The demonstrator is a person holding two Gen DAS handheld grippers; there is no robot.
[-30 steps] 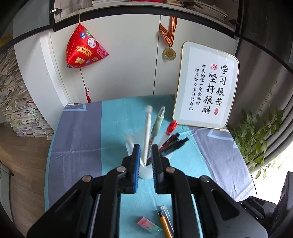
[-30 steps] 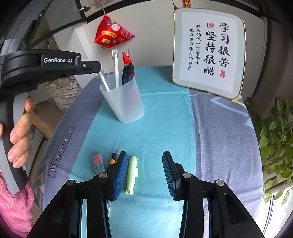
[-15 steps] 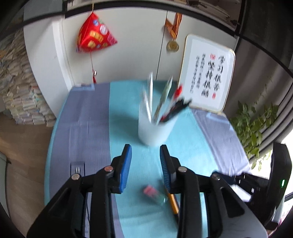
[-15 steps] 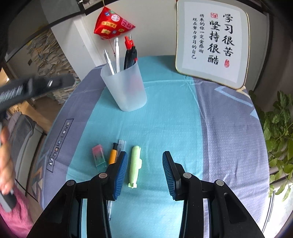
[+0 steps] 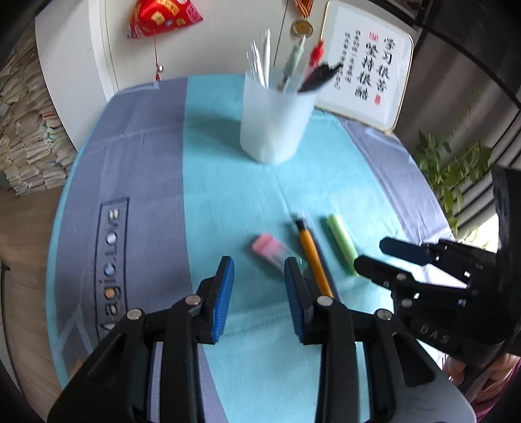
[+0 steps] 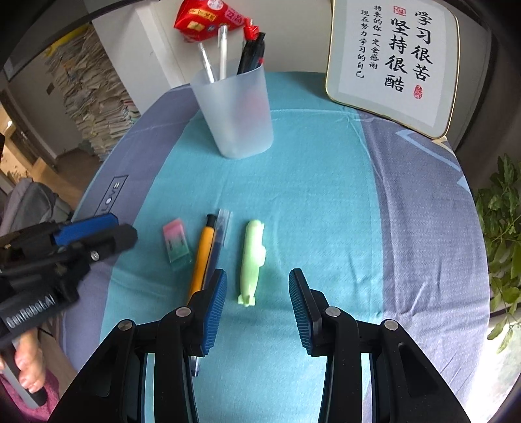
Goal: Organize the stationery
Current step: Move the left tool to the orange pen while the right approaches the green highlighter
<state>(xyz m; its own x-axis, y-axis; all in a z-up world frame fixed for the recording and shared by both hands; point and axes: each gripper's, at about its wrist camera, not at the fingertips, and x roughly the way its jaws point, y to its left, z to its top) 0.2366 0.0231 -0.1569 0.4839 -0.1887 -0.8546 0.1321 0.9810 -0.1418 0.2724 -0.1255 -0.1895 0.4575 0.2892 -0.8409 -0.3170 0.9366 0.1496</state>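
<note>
A frosted cup (image 5: 273,123) (image 6: 237,114) holding several pens stands at the back of the table. In front of it lie a pink-green eraser (image 5: 268,247) (image 6: 176,244), an orange pen (image 5: 312,253) (image 6: 203,257), a blue pen (image 6: 218,234) with a clear cap, and a pale green marker (image 5: 342,244) (image 6: 252,260). My left gripper (image 5: 259,270) (image 6: 125,227) is open and empty, just short of the eraser. My right gripper (image 6: 257,279) (image 5: 371,253) is open above the near end of the green marker, without touching it.
A blue and grey cloth (image 6: 325,195) covers the table. A framed calligraphy board (image 6: 390,61) leans at the back right. A plant (image 6: 501,208) is off the right edge. A red ornament (image 5: 162,13) hangs on the cabinet, and paper stacks (image 6: 91,97) stand at the left.
My left gripper opened over the cup and let go of a pen there, then drew back and down toward the loose items. My right gripper sank a little over the green marker.
</note>
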